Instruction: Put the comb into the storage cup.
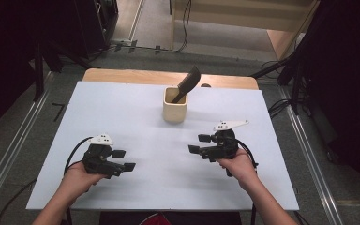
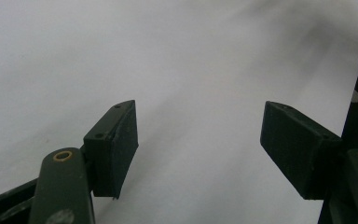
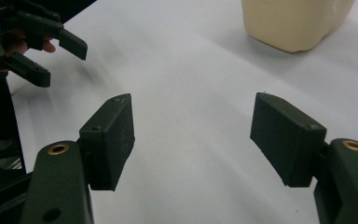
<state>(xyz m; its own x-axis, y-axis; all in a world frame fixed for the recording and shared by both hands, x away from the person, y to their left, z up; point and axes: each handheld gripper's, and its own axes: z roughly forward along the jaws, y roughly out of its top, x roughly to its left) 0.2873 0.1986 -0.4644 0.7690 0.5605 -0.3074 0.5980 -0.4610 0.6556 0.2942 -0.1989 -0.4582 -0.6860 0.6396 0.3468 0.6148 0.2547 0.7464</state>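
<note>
Both tongs, left (image 1: 123,160) and right (image 1: 199,143), hover jaws apart and empty over the white worktop (image 1: 136,117). Beyond them stands a cream holder (image 1: 175,110) containing a dark utensil (image 1: 188,83), possibly a spatula. Nothing appears started.

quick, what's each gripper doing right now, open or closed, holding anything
Left gripper: open, holding nothing, above the white table.
Right gripper: open, holding nothing.
</note>
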